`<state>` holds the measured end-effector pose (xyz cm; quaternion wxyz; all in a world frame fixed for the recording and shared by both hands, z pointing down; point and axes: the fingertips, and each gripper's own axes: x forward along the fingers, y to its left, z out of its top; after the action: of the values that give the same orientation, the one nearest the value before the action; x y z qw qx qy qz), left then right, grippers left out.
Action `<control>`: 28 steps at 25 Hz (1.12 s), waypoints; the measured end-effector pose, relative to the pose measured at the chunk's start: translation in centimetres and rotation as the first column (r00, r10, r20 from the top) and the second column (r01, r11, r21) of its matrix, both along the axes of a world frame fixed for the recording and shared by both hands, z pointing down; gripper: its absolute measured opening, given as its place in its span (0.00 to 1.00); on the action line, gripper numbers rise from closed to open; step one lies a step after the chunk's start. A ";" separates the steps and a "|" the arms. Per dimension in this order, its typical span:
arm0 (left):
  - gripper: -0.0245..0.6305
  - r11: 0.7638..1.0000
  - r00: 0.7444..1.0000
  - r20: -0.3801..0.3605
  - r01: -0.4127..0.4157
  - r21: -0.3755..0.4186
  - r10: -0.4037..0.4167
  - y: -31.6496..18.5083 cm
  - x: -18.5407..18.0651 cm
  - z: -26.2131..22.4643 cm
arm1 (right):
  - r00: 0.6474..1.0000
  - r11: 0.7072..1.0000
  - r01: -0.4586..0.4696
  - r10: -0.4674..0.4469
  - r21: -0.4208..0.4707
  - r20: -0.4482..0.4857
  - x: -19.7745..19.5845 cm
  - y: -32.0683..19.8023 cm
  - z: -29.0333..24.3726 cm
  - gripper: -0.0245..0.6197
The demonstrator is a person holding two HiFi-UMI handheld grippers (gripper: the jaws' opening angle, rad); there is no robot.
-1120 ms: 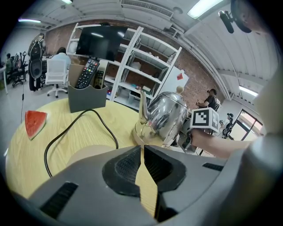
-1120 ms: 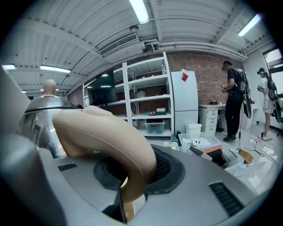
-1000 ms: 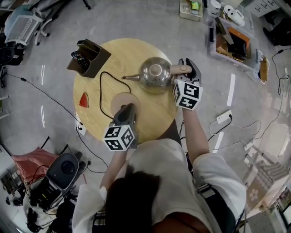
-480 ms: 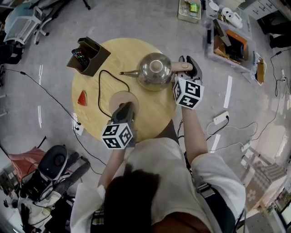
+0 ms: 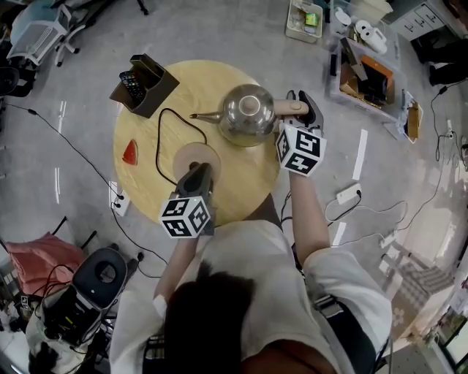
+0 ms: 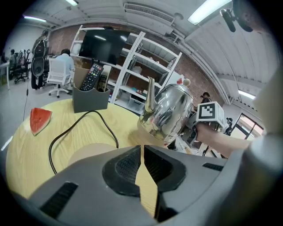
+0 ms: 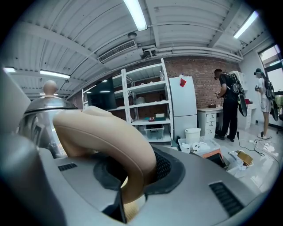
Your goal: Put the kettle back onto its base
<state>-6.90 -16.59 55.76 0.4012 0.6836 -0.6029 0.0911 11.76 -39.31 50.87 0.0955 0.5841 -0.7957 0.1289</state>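
Round wooden table (image 5: 191,86), kettle (image 5: 247,118), grey floor (image 5: 241,29)

floor (image 5: 219,29): grey concrete | wall (image 7: 199,68): red brick | shelving (image 7: 150,101): white, open | ceiling lights (image 7: 137,13): long strips, lit | round table (image 5: 197,84): light wood | office chair (image 5: 40,40): head view's top-left corner

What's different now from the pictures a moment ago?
The right gripper, gripping the kettle by its handle all along, has lifted it slightly; it now seems just clear of the table. Nothing was grabbed or let go. The left gripper stays shut by the base.
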 end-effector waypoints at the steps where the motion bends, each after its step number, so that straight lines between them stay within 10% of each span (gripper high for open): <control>1: 0.11 1.000 1.000 -0.001 0.002 0.002 -0.002 0.0 -0.1 0.0 | 1.000 1.000 0.001 -0.001 0.002 -0.003 -0.1 0.0 -0.2 0.19; 28: 0.11 0.983 0.984 0.015 0.177 0.058 -0.178 5.7 -3.8 -1.9 | 0.995 0.995 0.100 -0.100 0.029 0.010 -4.0 4.1 -3.2 0.19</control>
<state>-10.75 -10.89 53.87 0.3823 0.6372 -0.6677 0.0451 7.76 -35.20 47.67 0.0892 0.5441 -0.8262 0.1160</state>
